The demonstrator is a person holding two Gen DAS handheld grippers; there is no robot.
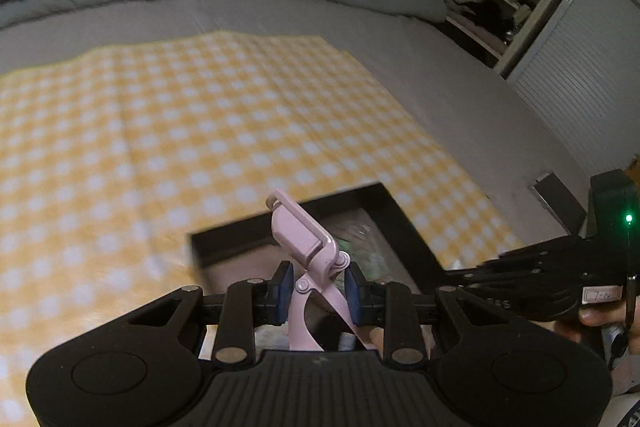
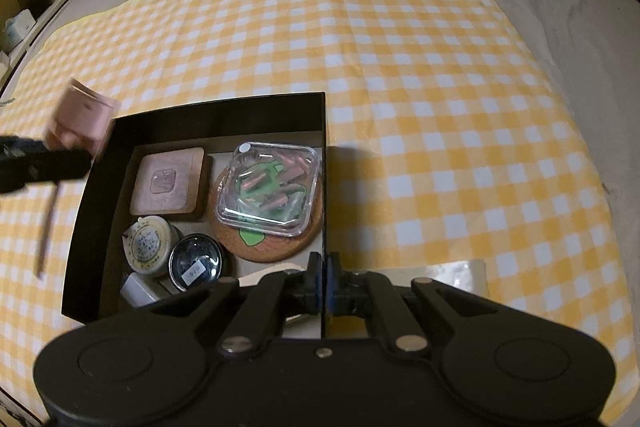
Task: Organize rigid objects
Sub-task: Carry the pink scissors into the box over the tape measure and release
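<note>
A pink hinged eyelash curler stands clamped between the blue pads of the left gripper, its curved head tilted up and away above a black box that sits on a yellow-and-white checked cloth spread over a grey bed. From the right wrist camera the same curler appears as a blurred pink shape at the box's far left corner, held just outside its wall. The right gripper is pinched shut on the near right wall of the black box. Inside the box lie a pale pink square case with an embossed emblem, a clear plastic container of pink and green pieces resting on a round cork coaster, a cream round tin with a printed lid, a round glass-topped jar with a small white label and a small white block. None of the printing or the label can be read at this size. A white tag on the right gripper, seen at the edge of the left view, carries handwriting too blurred to make out.
</note>
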